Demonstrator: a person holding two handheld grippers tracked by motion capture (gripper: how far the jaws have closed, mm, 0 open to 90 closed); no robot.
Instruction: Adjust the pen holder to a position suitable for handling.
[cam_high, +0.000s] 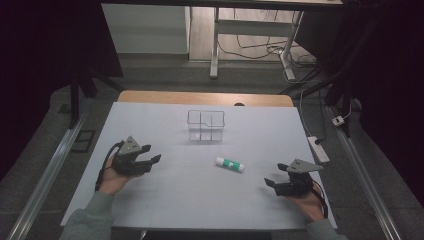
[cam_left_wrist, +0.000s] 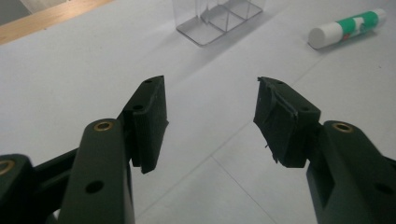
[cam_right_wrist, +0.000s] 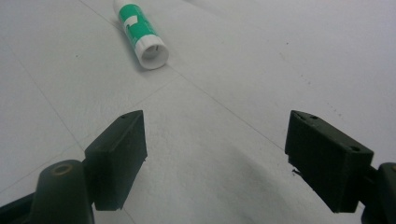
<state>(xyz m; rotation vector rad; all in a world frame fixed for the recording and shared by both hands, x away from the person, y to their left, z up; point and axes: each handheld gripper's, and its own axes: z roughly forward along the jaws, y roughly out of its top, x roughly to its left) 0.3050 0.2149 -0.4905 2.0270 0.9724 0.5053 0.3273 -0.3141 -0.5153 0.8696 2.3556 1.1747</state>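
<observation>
A white and green glue stick (cam_high: 230, 164) lies on its side on the white table cover, right of centre. It shows far right in the left gripper view (cam_left_wrist: 348, 28) and at the top left of the right gripper view (cam_right_wrist: 141, 35). Behind it stands a clear plastic organiser (cam_high: 205, 125) with compartments, upright (cam_left_wrist: 217, 18). My left gripper (cam_high: 148, 155) rests at the left, open, with nothing between its jaws (cam_left_wrist: 211, 116). My right gripper (cam_high: 276, 176) sits at the right near the front edge, open and holding nothing (cam_right_wrist: 215, 154). Both point inward toward the glue stick.
The white cover (cam_high: 175, 190) lies over a wooden table whose far edge (cam_high: 200, 97) shows. A power strip (cam_high: 318, 149) and cables lie off the right edge. Desk legs (cam_high: 215, 45) stand on the floor beyond.
</observation>
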